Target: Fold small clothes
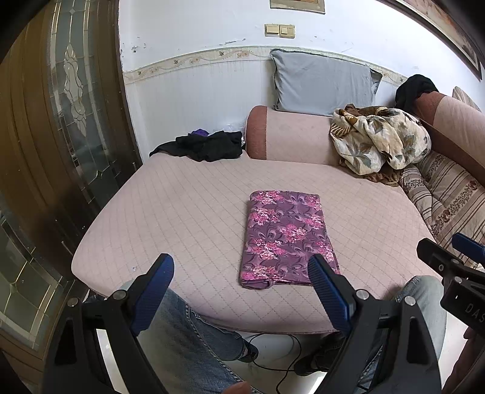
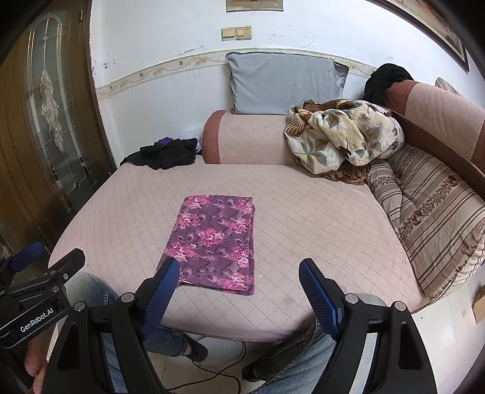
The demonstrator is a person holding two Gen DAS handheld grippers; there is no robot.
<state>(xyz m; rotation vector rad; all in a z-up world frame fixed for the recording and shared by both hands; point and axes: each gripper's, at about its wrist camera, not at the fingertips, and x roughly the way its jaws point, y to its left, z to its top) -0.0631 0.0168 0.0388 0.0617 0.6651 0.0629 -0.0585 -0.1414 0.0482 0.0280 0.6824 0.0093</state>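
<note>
So the purple floral cloth (image 1: pixel 288 239) was lying folded into a neat rectangle in the middle of the pink quilted sofa seat (image 1: pixel 188 212), touched by nothing. Left gripper (image 1: pixel 242 272) and right gripper (image 2: pixel 239 278) both hung back over the near edge, spread wide and empty, probably because that fold looked done

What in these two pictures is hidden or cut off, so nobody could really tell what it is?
- Black clothes pile, both views: crumpled; the pieces cannot be told apart, nor the purple item behind.
- Folded purple floral cloth: its near right corner sits behind a left gripper finger in the left view; the kind of garment is unclear.
- Wall picture: cut by the top edge.
- Dark garment on the sofa back: partly hidden.
</note>
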